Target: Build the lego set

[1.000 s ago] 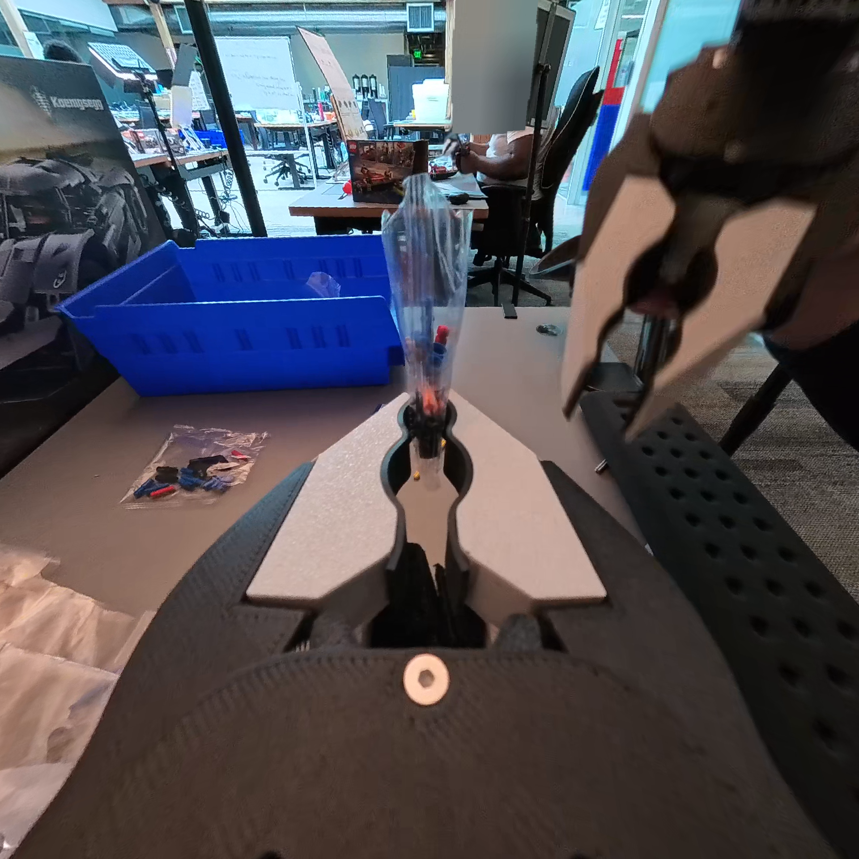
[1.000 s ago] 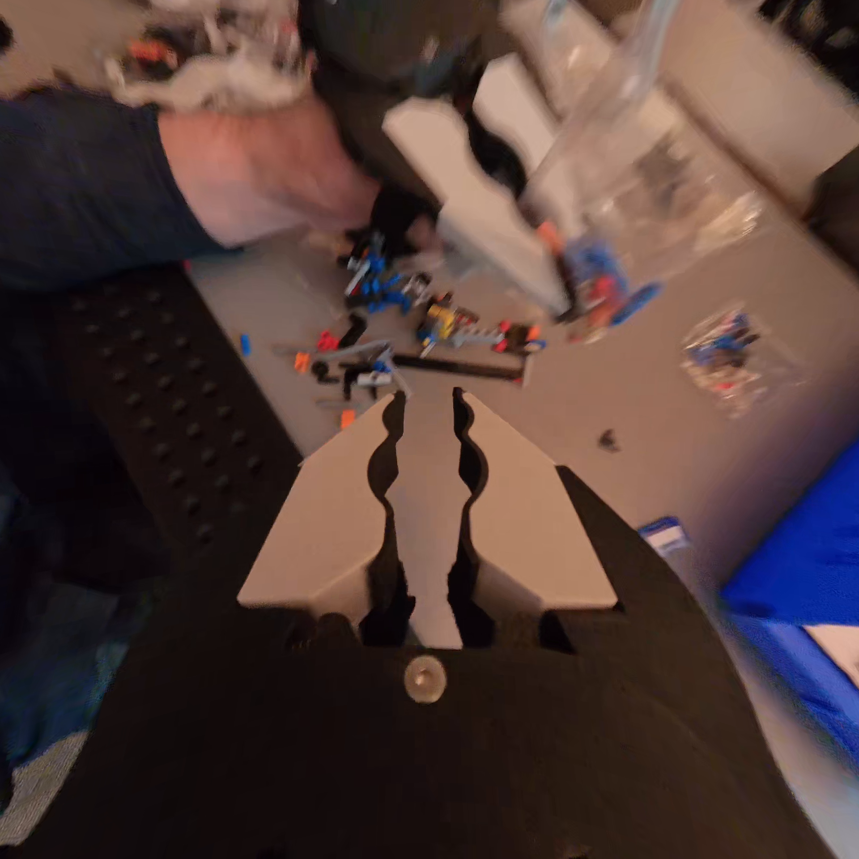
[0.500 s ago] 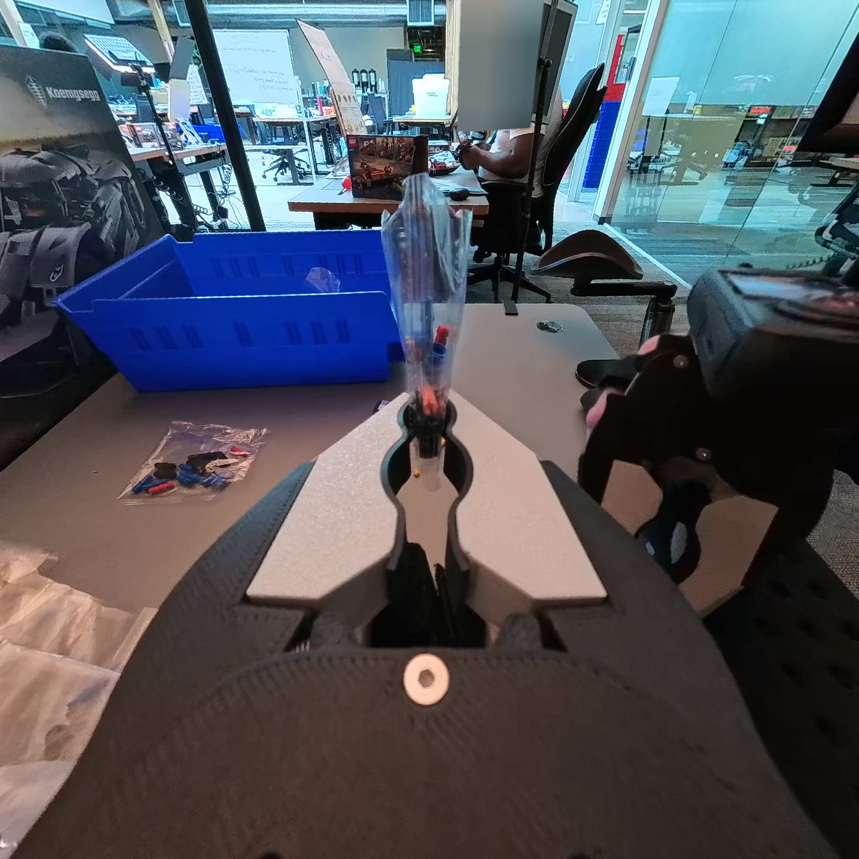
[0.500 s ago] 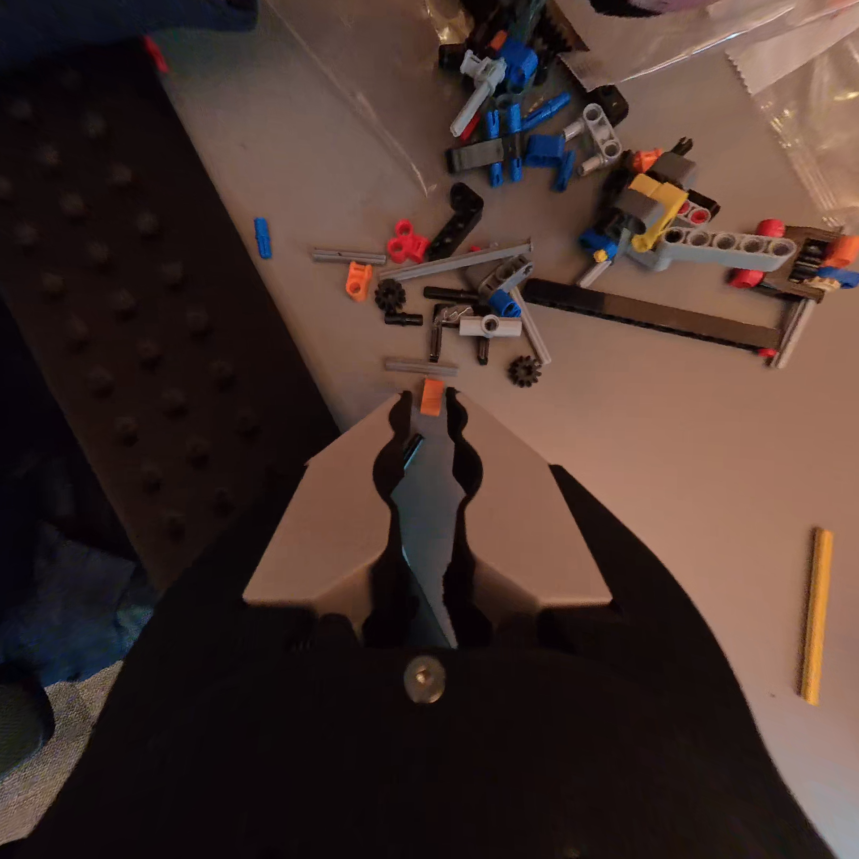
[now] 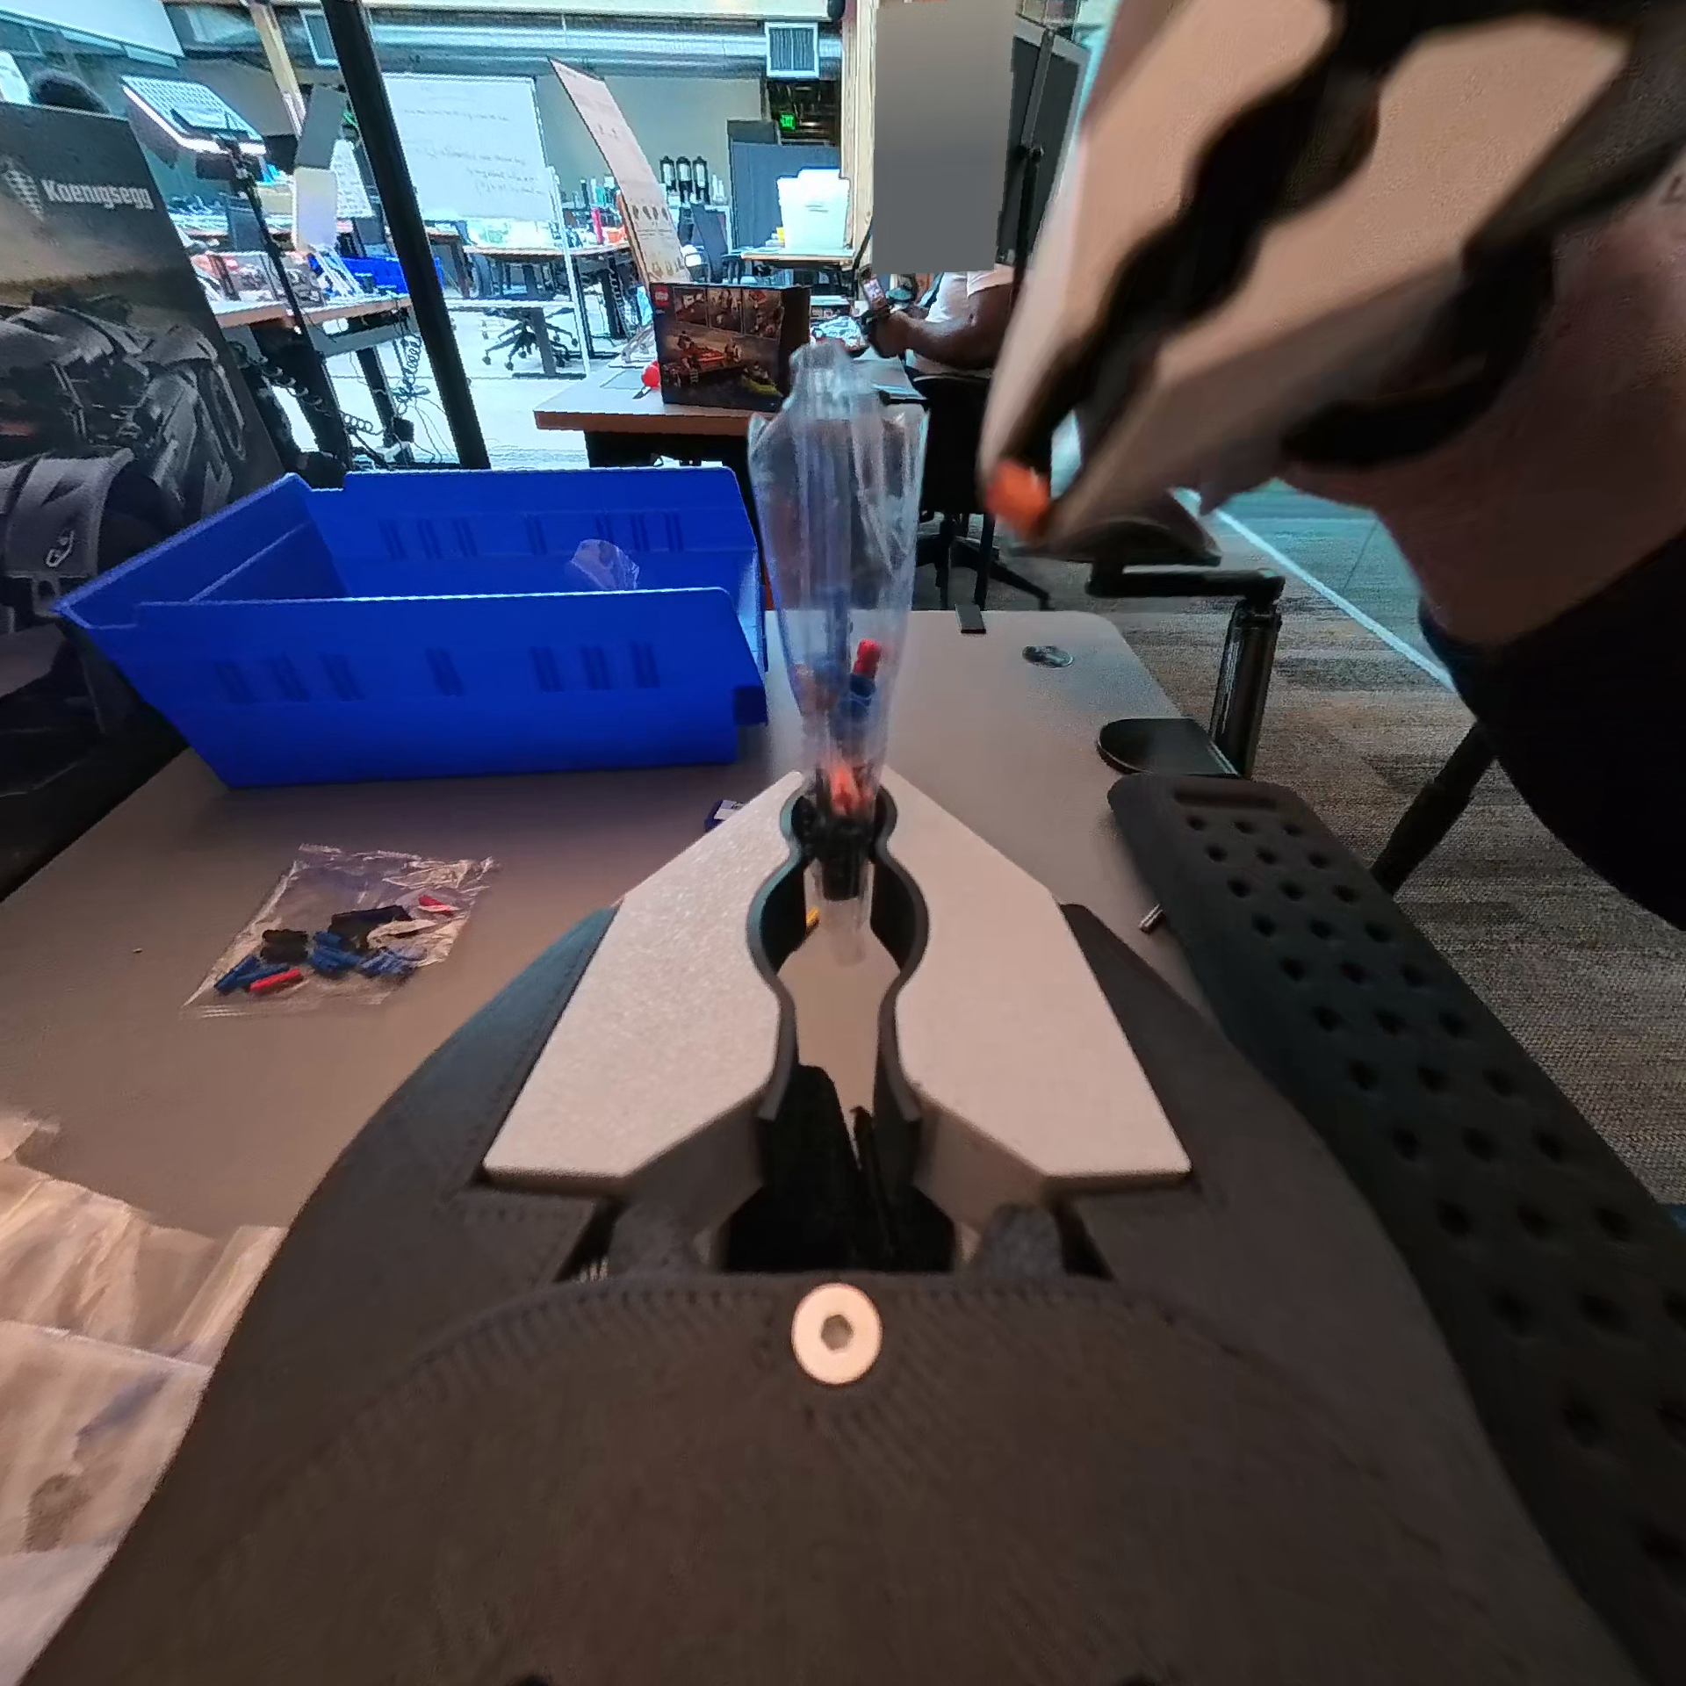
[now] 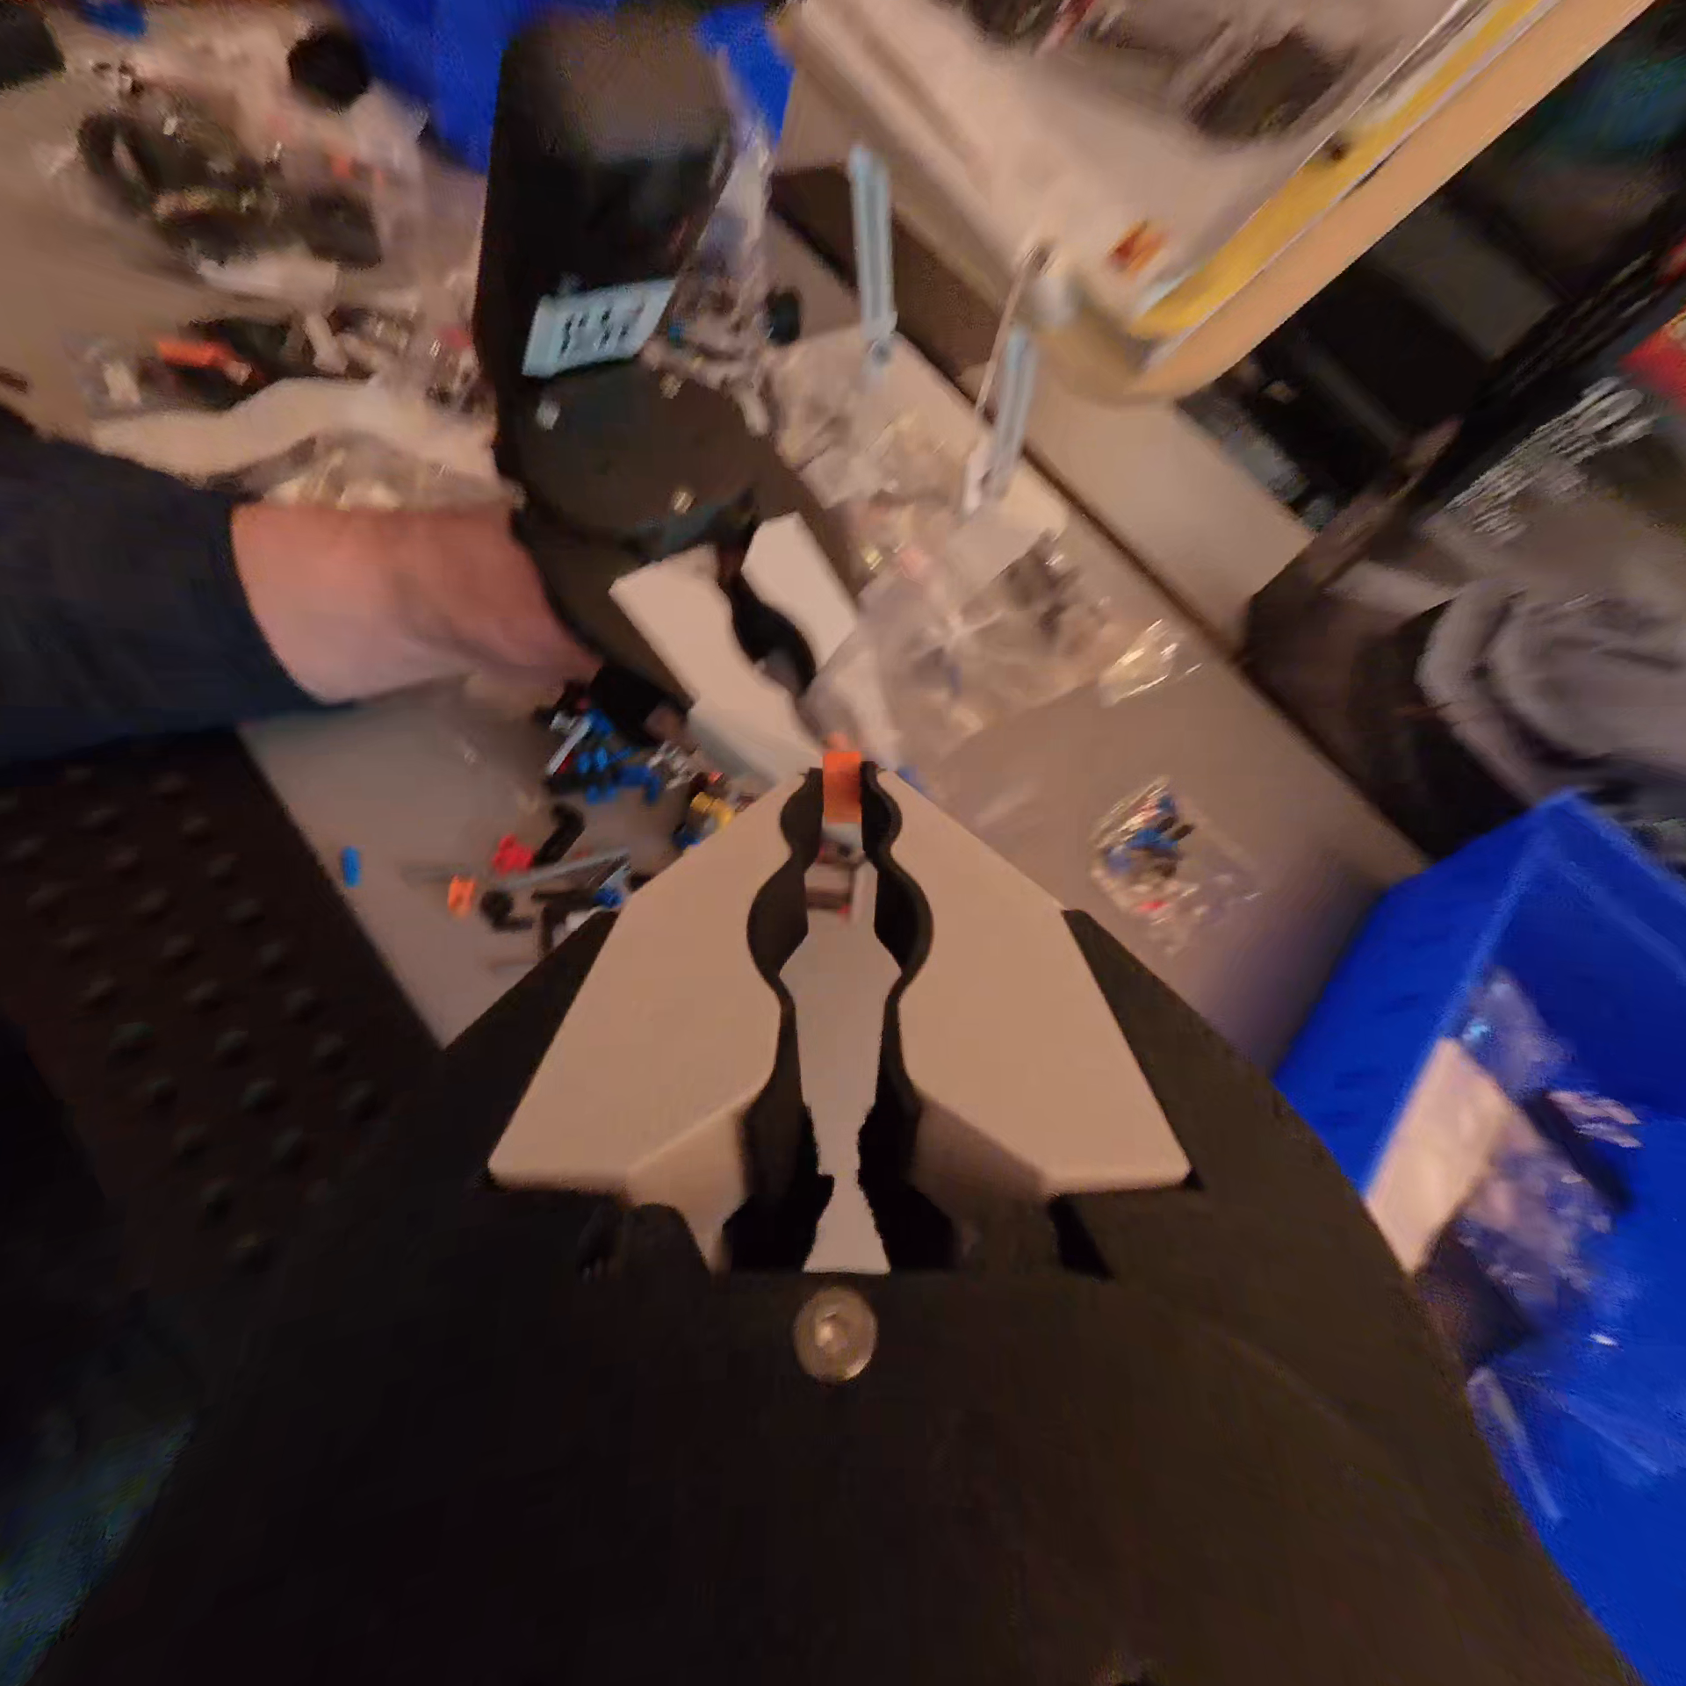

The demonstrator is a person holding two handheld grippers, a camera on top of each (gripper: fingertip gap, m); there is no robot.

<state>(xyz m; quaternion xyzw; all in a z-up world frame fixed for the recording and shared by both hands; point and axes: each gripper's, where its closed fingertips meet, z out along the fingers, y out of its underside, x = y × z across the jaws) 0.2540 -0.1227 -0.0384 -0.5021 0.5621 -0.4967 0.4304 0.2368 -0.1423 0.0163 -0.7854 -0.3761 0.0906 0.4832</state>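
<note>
left gripper (image 5: 835,826) pinched on the neck of an upright clear bag of lego pieces (image 5: 835,566) above the grey table (image 5: 566,848); right gripper (image 6: 839,789), raised, nearly closed, nipping a small orange lego piece (image 6: 840,792) at its tips.

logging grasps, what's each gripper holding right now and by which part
The left gripper pinches the gathered lower end of an upright clear plastic bag of small parts. The right gripper clamps a small orange lego piece at its fingertips.
</note>
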